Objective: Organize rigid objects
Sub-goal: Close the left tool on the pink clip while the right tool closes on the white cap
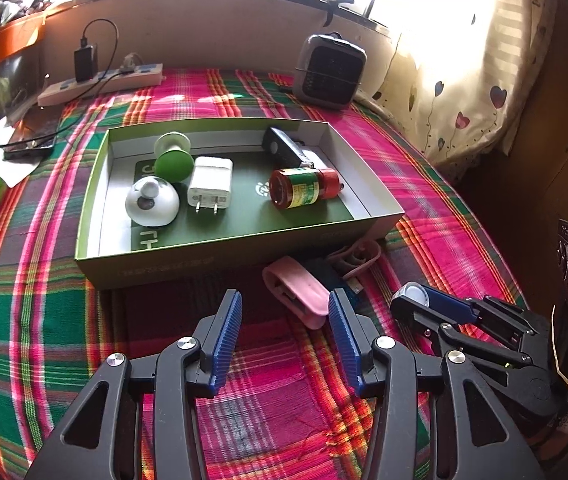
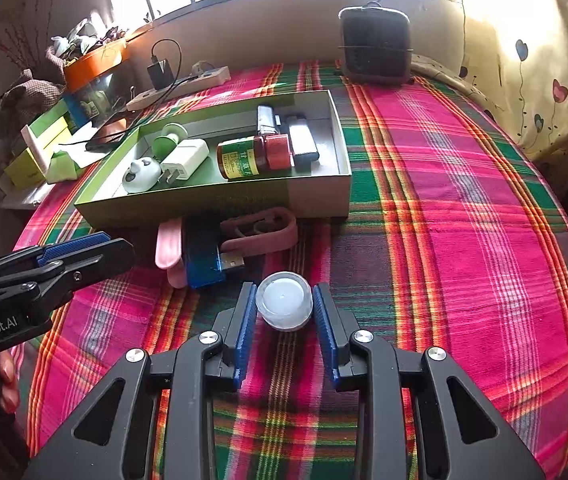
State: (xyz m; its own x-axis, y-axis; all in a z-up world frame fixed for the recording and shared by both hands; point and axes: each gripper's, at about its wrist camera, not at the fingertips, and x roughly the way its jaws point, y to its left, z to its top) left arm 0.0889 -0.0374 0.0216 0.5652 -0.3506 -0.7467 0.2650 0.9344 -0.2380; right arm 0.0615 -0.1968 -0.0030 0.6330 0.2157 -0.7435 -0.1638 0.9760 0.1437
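Observation:
A small white round jar sits on the plaid cloth between the blue pads of my right gripper, which is shut on it; the left wrist view shows the same jar at that gripper's tip. My left gripper is open just above the cloth, and a pink clip lies in front of its fingertips, beside the right pad. A blue USB stick and a pink strap lie against the front wall of the green box. Inside are a red-capped bottle, a white charger, a white dome, a green knob and a black device.
A grey heater stands at the far edge. A power strip with a black plug, a phone and cables lie far left. A heart-print pillow sits at the right. Green cartons crowd the left side.

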